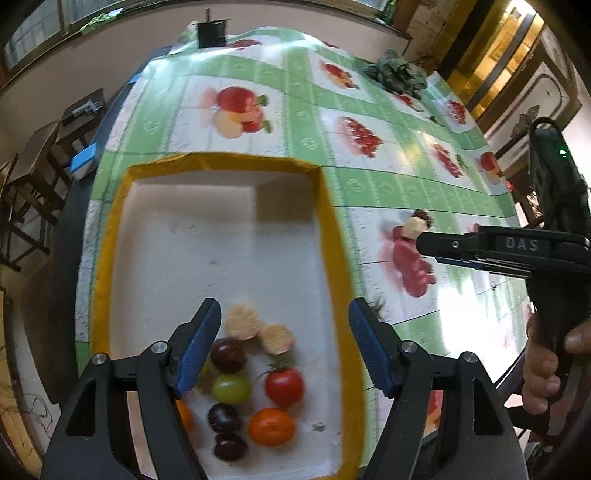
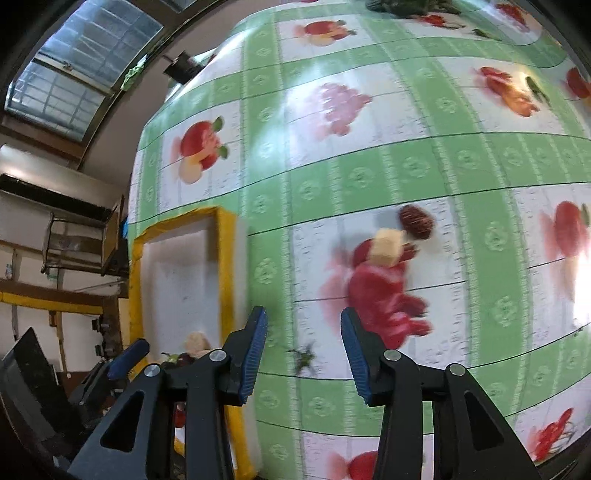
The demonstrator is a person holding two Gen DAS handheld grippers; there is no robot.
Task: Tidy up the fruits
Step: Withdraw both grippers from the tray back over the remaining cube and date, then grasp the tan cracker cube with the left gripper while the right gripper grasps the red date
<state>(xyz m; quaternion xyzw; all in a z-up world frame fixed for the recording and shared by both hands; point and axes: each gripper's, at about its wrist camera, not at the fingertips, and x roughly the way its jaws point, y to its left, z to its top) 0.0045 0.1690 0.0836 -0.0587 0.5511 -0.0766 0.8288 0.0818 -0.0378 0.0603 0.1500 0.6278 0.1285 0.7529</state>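
white foam tray (image 1: 221, 236) with yellow rim holds tomatoes (image 1: 283, 386); left tool (image 1: 284, 352) gapes empty above it, right tool (image 2: 303, 354) empty, half-open beside it over the tabletop (image 2: 369, 177).

Green-and-white checked tablecloth and the room around the table

The tablecloth (image 1: 369, 184), printed with apples, grapes and other red fruit in white squares between green bands, covers the whole table. At its far edge stands a small dark box (image 1: 210, 32), and near the far right corner lies a bunch of dark green leaves (image 1: 397, 72). Left of the table, a wooden chair (image 1: 29, 177) stands beside a blue-and-white block (image 1: 84, 160). Windows (image 2: 74, 62) run high along the wall, with what may be a green cloth (image 2: 133, 75) hanging beneath them, though blur leaves that uncertain. A small green stem (image 2: 304, 358) lies on the cloth.
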